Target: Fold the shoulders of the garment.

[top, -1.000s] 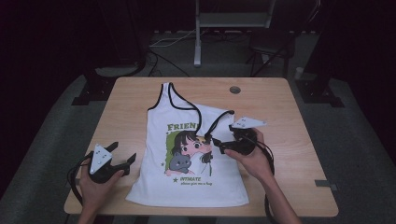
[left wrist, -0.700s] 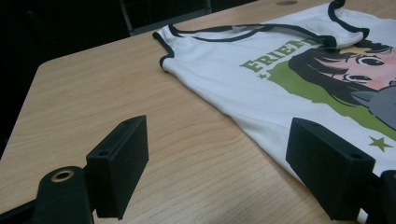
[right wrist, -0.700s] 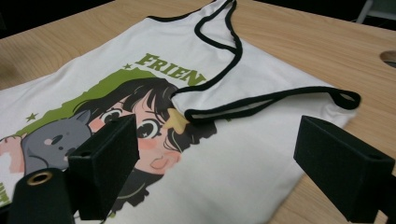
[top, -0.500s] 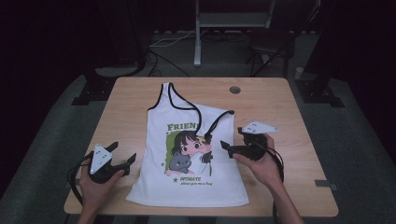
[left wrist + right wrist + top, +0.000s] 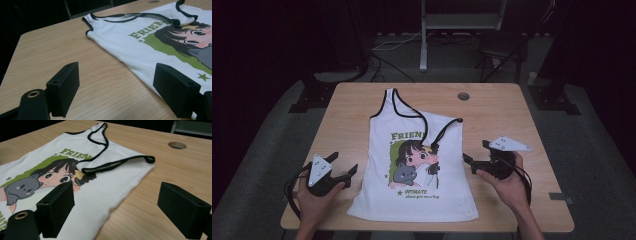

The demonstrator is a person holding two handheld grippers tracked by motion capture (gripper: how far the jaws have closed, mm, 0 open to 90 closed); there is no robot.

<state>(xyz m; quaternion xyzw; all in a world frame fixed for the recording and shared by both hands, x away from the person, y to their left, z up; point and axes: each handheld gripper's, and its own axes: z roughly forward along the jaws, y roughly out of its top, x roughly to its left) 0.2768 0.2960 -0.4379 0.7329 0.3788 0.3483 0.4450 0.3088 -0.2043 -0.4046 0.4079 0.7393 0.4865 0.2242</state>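
Soft, light tank top (image 5: 412, 165) lying flat mid-counter, limp when lifted; best pinched at side hems by left gripper (image 5: 343, 167) and right gripper (image 5: 474, 157), jaws released.

Light falls from above onto the tabletop (image 5: 362, 107); around the tabletop the room is near black. Shadows on it are soft and short. No glare on the wood. High view slightly soft, grainy. Both gripper views: wood grain beside the fingers (image 5: 63, 91) is sharp; the tabletop's far edge blurs.
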